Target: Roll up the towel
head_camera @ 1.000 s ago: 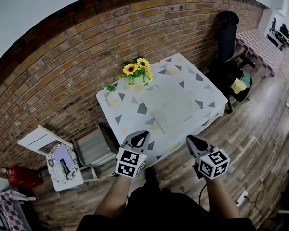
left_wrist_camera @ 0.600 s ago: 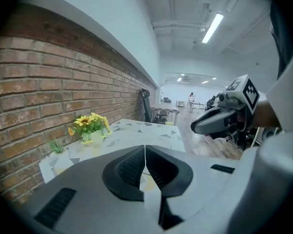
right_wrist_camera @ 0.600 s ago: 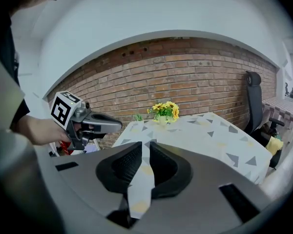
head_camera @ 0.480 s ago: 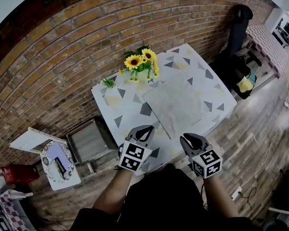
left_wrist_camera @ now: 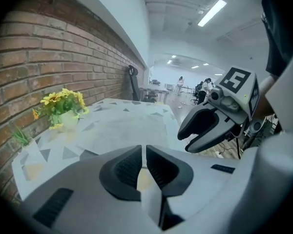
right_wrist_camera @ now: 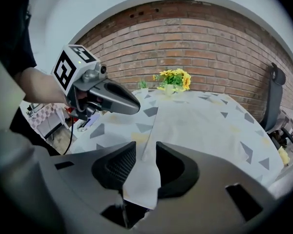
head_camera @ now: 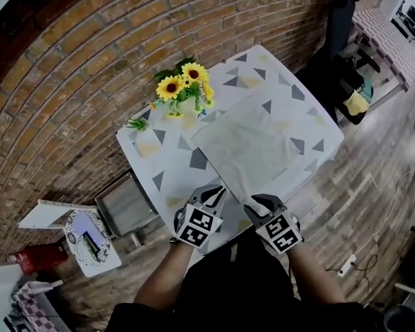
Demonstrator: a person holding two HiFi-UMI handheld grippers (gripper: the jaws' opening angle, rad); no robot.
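Both tongs have dropped toward the towel (head_camera: 252, 147), flat just ahead. Your left tongs (head_camera: 212, 193) are pressed together; your right tongs (head_camera: 258, 203) have just been spreading, the towel's near edge seemingly between them, unpinched.

One table (head_camera: 159, 159) in a triangle-print cloth carries one pale grey towel (head_camera: 252, 147), one bunch of sunflowers (head_camera: 183, 85) and one small green sprig (head_camera: 135, 123), before one brick wall (head_camera: 90, 61). One black office chair (head_camera: 340, 12) stands beyond. Two grippers: one, the left gripper (head_camera: 211, 192), with jaws together; one, the right gripper (head_camera: 256, 203), whose jaws have just been opening, the towel's corner ungripped between them.
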